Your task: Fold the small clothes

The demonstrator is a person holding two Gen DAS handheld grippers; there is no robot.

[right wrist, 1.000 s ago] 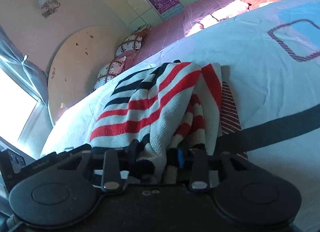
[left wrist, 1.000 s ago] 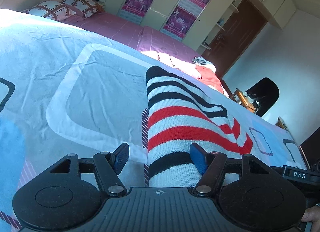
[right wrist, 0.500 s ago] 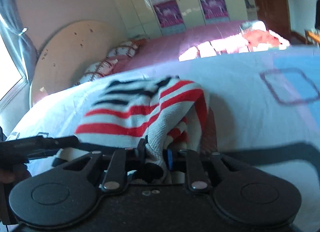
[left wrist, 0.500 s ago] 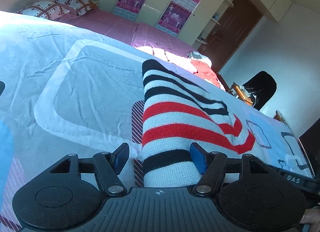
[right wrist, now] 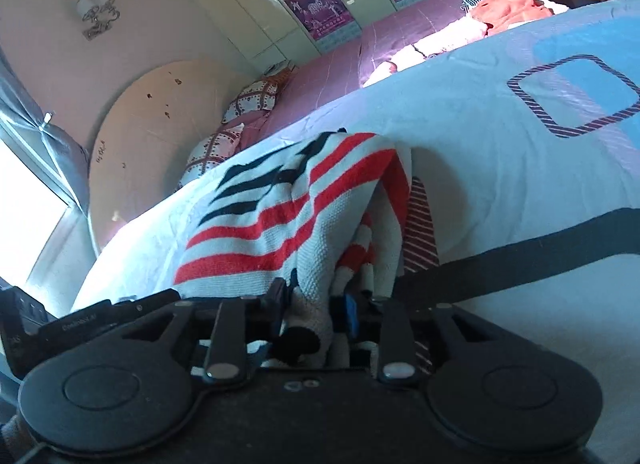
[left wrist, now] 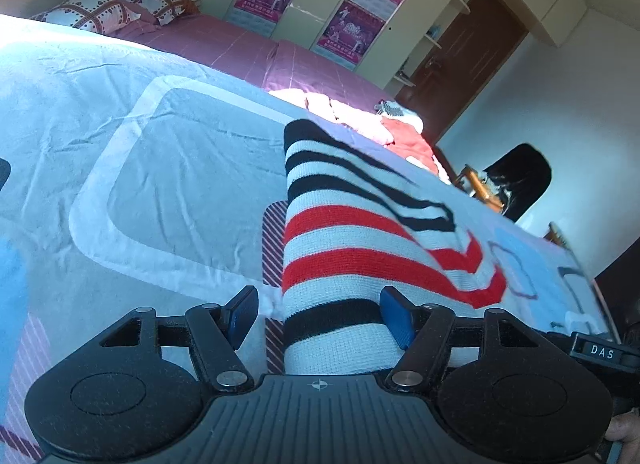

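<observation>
Step in hand: finishing a fold of the striped knit garment (left wrist: 352, 248), which lies on the near part of the bed (left wrist: 168, 167), on its pale blue printed cover.

Left fingers (left wrist: 320, 318) stand wide open; the garment's folded edge runs between them, and the left pad is clear of it.

Right fingers (right wrist: 310, 306) have just been opening, with a bunched corner of knit between them; whether the pads press on it I cannot tell.

Material: ribbed knit, soft and thick, in red, black and white bands; it is doubled over, with loose layers gaping on its right side.

Next move, my judgement: let go of the corner, back off, and flatten those layers.
</observation>
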